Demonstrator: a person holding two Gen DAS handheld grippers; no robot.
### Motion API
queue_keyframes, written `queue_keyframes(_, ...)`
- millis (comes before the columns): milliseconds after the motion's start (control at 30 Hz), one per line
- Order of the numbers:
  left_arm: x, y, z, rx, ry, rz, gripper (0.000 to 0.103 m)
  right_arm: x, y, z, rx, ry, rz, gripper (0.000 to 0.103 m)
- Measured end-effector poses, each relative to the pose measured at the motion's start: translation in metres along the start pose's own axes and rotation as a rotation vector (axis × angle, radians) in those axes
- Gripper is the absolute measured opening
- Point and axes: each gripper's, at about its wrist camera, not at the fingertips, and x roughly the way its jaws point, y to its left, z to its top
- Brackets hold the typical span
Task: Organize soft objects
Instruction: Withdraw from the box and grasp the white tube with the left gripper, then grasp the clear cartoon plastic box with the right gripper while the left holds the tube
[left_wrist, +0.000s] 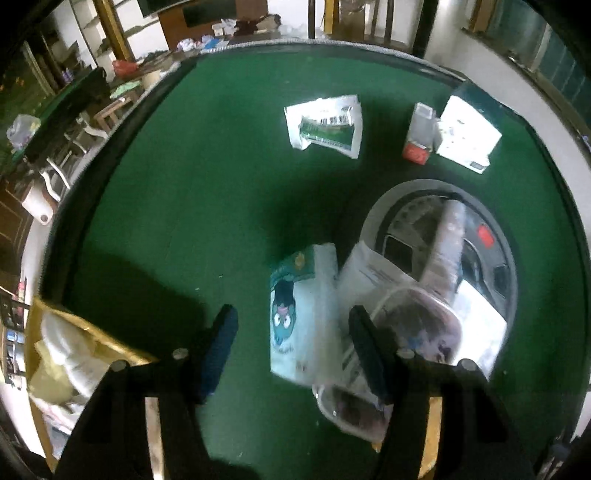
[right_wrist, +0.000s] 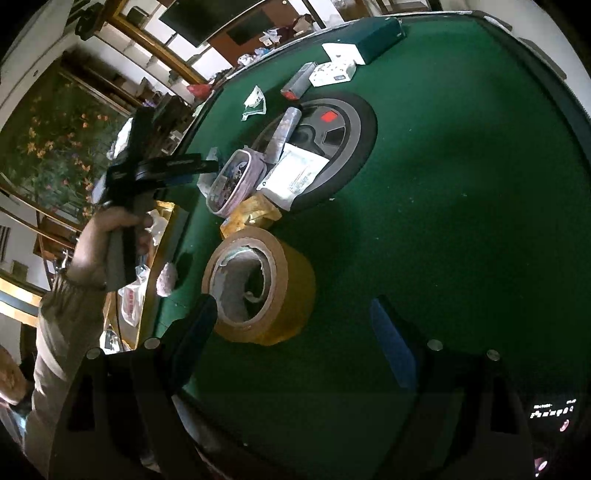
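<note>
A light blue soft pack with a cartoon print (left_wrist: 301, 314) lies on the green table (left_wrist: 207, 192), just ahead of my left gripper (left_wrist: 291, 332), which is open and empty above it. A clear pink-rimmed pouch (left_wrist: 413, 325) lies beside the pack, partly behind my right finger (left_wrist: 365, 350); it also shows in the right wrist view (right_wrist: 234, 182). A white crumpled packet (left_wrist: 325, 125) lies farther off. My right gripper (right_wrist: 295, 325) is open and empty, low over the table, with a roll of brown tape (right_wrist: 258, 284) by its left finger (right_wrist: 195, 328).
A round grey robot vacuum (left_wrist: 491, 236) sits on the table with a white paper bag (right_wrist: 295, 173) and a wrapped tube (left_wrist: 448, 240) lying on it. White boxes (left_wrist: 467, 133) and a small red-based box (left_wrist: 419, 136) stand at the far side. A yellow bin with bags (left_wrist: 70, 354) stands off the left edge.
</note>
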Motion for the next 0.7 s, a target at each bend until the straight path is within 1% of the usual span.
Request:
queue_keyframes(33,0.004,0.001,-0.001,0.0,0.003,-0.005,0.039,0.001,0.0,0.001,0.001,0.003,0.0,0.085)
queue_keyframes(67,0.009,0.002,-0.002,0.001,0.023,-0.022,0.009,0.002,0.0,0.002,0.002,0.006,0.0,0.085)
queue_keyframes(100,0.01,0.005,-0.004,-0.002,0.022,-0.028,0.009,0.004,0.0,0.004,0.003,0.009,-0.001,0.085)
queue_keyframes(133,0.006,0.008,-0.007,0.001,0.005,-0.041,0.009,0.006,0.001,0.006,0.002,0.01,-0.002,0.085)
queue_keyframes(200,-0.002,0.013,-0.015,0.019,0.003,-0.075,0.009,0.009,0.006,0.012,0.0,0.011,-0.001,0.085)
queue_keyframes(267,-0.02,0.021,-0.029,0.048,0.001,-0.117,0.009,0.014,0.012,0.021,-0.003,0.011,0.009,0.085)
queue_keyframes(367,-0.049,0.029,-0.055,0.099,-0.011,-0.149,0.009,0.032,0.029,0.043,0.007,0.026,0.036,0.086)
queue_keyframes(467,-0.082,0.041,-0.09,0.129,-0.033,-0.169,0.01,0.062,0.055,0.071,0.01,0.059,0.068,0.086)
queue_keyframes(533,-0.095,0.039,-0.103,0.144,-0.047,-0.172,0.01,0.089,0.074,0.089,0.016,0.085,0.075,0.086)
queue_keyframes(567,-0.104,0.04,-0.116,0.154,-0.056,-0.181,0.01,0.101,0.082,0.096,0.017,0.096,0.07,0.086)
queue_keyframes(600,-0.106,0.039,-0.122,0.159,-0.057,-0.189,0.01,0.117,0.089,0.105,0.035,0.097,0.053,0.086)
queue_keyframes(700,-0.11,0.035,-0.15,0.177,-0.057,-0.219,0.01,0.151,0.095,0.122,0.111,0.099,-0.04,0.086)
